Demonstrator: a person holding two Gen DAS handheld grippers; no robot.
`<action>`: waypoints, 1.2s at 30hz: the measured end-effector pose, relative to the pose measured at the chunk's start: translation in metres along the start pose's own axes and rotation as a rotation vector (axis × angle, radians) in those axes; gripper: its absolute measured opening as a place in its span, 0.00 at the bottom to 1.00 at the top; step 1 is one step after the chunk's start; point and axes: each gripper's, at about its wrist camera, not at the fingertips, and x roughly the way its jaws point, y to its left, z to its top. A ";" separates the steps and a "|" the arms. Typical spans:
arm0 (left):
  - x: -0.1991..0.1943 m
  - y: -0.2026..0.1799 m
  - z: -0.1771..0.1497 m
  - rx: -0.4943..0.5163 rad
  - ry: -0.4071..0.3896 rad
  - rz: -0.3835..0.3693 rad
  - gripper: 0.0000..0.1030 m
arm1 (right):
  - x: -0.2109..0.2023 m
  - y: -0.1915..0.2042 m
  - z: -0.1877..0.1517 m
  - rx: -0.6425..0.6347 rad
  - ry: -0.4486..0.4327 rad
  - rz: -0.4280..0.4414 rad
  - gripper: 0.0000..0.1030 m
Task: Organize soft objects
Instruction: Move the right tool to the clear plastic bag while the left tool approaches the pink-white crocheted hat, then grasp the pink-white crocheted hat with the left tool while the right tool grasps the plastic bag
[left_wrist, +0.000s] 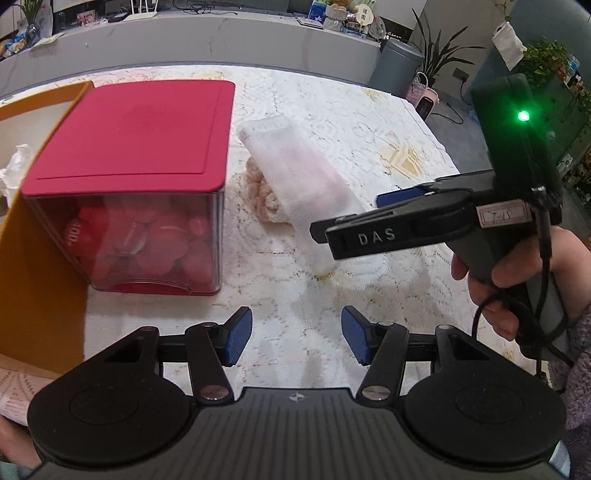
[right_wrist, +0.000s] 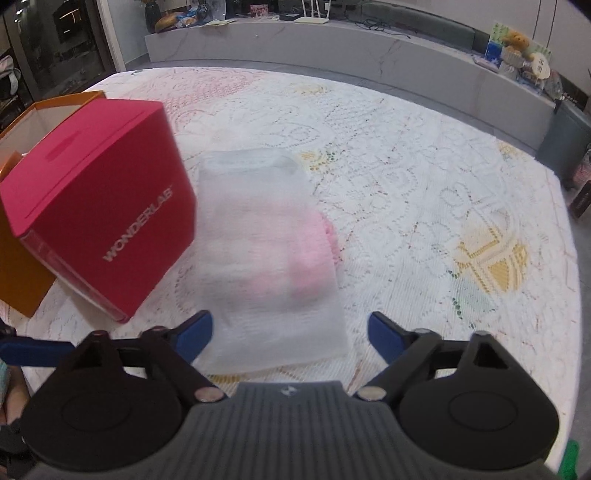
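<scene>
Right wrist view: white cloth is lying flat just ahead of the right gripper, its near edge reaching in between the two blue pads; nothing is pressing on it.
Right jaws: standing wide apart, gripping nothing.
Left wrist view: left gripper is hovering over bare tablecloth; cloth is lying ahead and slightly right, apart from its pads.
Left jaws: standing partly apart, empty.
Right gripper seen from left: its tip is hanging over the cloth's near end; a hand is gripping the handle, green light glowing on top.
Under cloth: something pink is showing through and peeking out at one side.
Count: one white cloth, one pink item, one red box, one orange box, two grippers.
Red box: sitting just left of the cloth, clear front showing red items inside; orange box is standing behind it, touching or nearly so.
Surface: white lace tablecloth with yellow motifs.
Room: grey ledge is running along the far side, carrying clutter; potted plants and a grey bin are standing at the right.
</scene>
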 end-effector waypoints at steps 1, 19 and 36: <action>0.002 0.000 0.000 -0.001 0.004 -0.002 0.64 | 0.002 -0.002 0.000 0.007 0.003 0.009 0.74; 0.006 -0.016 0.008 0.066 -0.031 -0.019 0.62 | -0.044 -0.008 -0.021 0.008 -0.018 -0.042 0.00; 0.050 -0.061 0.052 0.434 -0.062 0.117 0.56 | -0.077 -0.053 -0.056 0.146 0.004 -0.101 0.83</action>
